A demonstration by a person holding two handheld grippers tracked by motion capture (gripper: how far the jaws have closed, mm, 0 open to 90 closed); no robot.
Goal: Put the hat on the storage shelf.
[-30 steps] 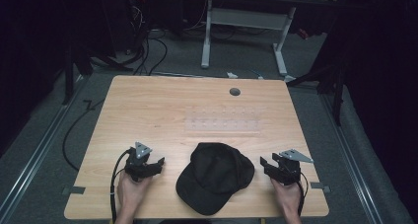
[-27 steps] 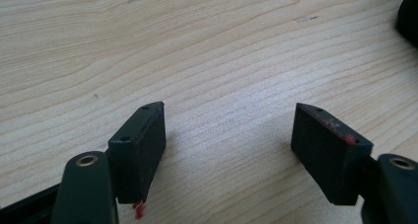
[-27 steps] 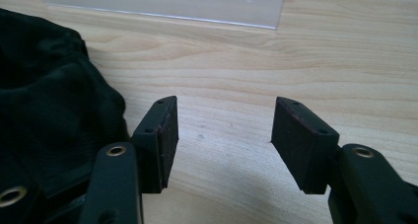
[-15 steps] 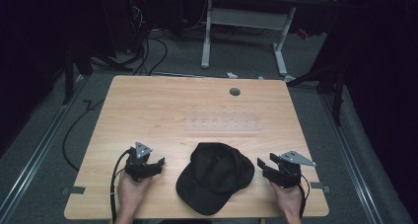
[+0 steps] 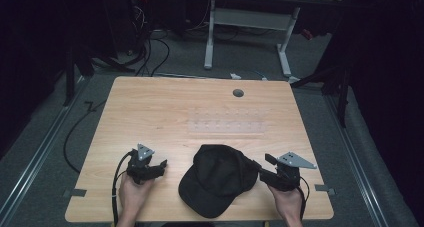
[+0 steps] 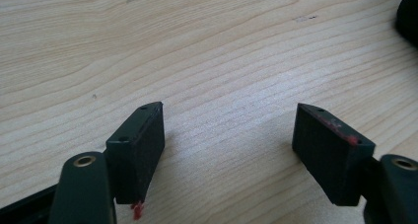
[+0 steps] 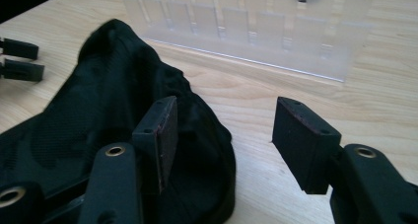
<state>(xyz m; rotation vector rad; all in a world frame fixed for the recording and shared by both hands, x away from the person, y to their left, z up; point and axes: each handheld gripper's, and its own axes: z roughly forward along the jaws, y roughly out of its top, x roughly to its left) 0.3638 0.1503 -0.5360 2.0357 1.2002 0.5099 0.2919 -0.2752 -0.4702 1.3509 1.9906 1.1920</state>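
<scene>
While resting near the front edge of the light wooden table, midway along it: a black fabric baseball cap, brim toward the front edge. Left gripper near the front left corner, jaws spread wide over bare wood. Right gripper near the front right corner, jaws parted, one jaw touching the cap's crown. Beyond the cap, a clear plastic slotted tray.
</scene>
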